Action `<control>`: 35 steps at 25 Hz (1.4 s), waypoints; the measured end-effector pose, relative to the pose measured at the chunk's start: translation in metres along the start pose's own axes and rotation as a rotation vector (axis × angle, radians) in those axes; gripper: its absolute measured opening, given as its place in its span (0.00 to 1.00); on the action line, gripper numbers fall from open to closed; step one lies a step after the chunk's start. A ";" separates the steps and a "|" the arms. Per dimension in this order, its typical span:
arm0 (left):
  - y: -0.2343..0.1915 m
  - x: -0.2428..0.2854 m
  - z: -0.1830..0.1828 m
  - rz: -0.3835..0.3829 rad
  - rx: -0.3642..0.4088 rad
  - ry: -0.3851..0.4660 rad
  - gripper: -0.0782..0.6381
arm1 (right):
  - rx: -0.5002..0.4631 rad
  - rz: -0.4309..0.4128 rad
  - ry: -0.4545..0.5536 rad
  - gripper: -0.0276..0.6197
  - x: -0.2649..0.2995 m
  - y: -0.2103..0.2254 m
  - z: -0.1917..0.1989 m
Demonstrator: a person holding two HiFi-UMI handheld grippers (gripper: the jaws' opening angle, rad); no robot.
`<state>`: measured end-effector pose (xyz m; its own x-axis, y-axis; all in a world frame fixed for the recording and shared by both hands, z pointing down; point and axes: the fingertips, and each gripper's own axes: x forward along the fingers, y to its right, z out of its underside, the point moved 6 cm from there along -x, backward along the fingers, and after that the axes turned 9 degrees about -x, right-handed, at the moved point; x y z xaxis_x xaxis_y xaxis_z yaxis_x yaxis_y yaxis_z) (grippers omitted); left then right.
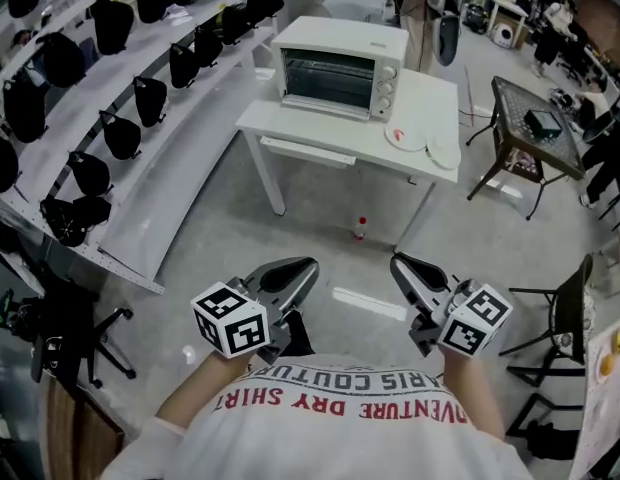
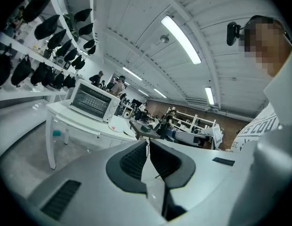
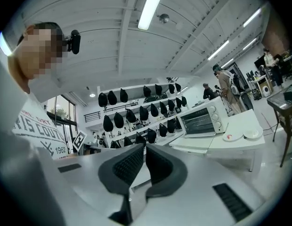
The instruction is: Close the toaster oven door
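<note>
Head view: my left claw [image 1: 310, 266] and right claw [image 1: 396, 259] are closed, empty; toaster oven door [image 1: 328, 76] likely stiff, hinged, so I'd push its top edge.

Head view looks down — all share the far toaster oven [image 1: 340, 80].

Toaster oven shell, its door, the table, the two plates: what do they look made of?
Toaster oven shell: white, matte, crisp edges; likely painted sheet metal, maybe plastic.
Door: dark glass pane, rack bars visible through it, white frame.
Table: smooth matte white top, laminate or painted board; legs probably painted metal.
Plates: white, smooth; ceramic or melamine, too small to tell.
</note>
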<state>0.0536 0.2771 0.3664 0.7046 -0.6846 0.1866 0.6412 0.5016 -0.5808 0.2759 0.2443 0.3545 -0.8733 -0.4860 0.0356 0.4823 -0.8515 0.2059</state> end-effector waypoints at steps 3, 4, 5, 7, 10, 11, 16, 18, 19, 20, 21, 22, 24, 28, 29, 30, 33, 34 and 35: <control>-0.036 0.007 -0.035 0.013 0.012 -0.014 0.17 | 0.016 0.025 0.007 0.09 0.039 0.018 -0.010; -0.050 0.010 -0.047 0.016 0.015 -0.021 0.17 | 0.027 0.037 0.009 0.09 0.053 0.026 -0.013; -0.065 0.012 -0.059 0.019 0.017 -0.030 0.17 | 0.041 0.050 0.010 0.09 0.068 0.033 -0.015; -0.094 0.019 -0.082 0.036 0.021 -0.056 0.17 | 0.079 0.074 0.012 0.09 0.097 0.049 -0.017; -0.139 0.032 -0.111 0.083 0.047 -0.119 0.17 | 0.133 0.102 0.006 0.09 0.140 0.075 -0.018; -0.155 0.037 -0.120 0.086 0.054 -0.139 0.17 | 0.149 0.114 0.002 0.09 0.153 0.083 -0.018; -0.234 0.049 -0.155 0.070 0.041 -0.175 0.20 | 0.202 0.203 -0.030 0.09 0.202 0.118 -0.006; -0.261 0.052 -0.163 0.062 0.029 -0.186 0.25 | 0.213 0.241 -0.046 0.14 0.213 0.130 0.002; -0.274 0.054 -0.165 0.057 0.028 -0.195 0.27 | 0.218 0.260 -0.055 0.17 0.217 0.135 0.006; -0.286 0.055 -0.167 0.051 0.030 -0.205 0.30 | 0.222 0.279 -0.065 0.20 0.220 0.140 0.011; -0.296 0.056 -0.168 0.044 0.035 -0.216 0.33 | 0.223 0.296 -0.078 0.22 0.223 0.144 0.015; -0.307 0.058 -0.169 0.036 0.038 -0.226 0.36 | 0.219 0.313 -0.095 0.25 0.225 0.148 0.021; -0.328 0.060 -0.168 0.015 0.023 -0.243 0.39 | 0.191 0.345 -0.144 0.29 0.230 0.154 0.033; -0.362 0.063 -0.163 -0.039 -0.016 -0.251 0.45 | 0.136 0.413 -0.259 0.36 0.237 0.163 0.062; -0.370 0.064 -0.161 -0.057 0.003 -0.256 0.46 | 0.130 0.424 -0.277 0.38 0.240 0.166 0.068; -0.376 0.066 -0.158 -0.069 0.028 -0.262 0.47 | 0.125 0.434 -0.293 0.39 0.242 0.169 0.075; -0.393 0.078 -0.150 -0.047 0.062 -0.271 0.49 | 0.075 0.468 -0.351 0.40 0.248 0.186 0.093; -0.398 0.082 -0.147 -0.040 0.061 -0.275 0.50 | 0.046 0.481 -0.376 0.41 0.250 0.191 0.099; -0.403 0.085 -0.144 -0.042 0.066 -0.279 0.51 | 0.014 0.491 -0.403 0.41 0.252 0.195 0.104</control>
<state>-0.1891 -0.0596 0.5021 0.7277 -0.5383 0.4251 0.6833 0.5158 -0.5167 0.1428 -0.0237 0.5055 -0.5098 -0.7046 0.4936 0.8346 -0.5443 0.0850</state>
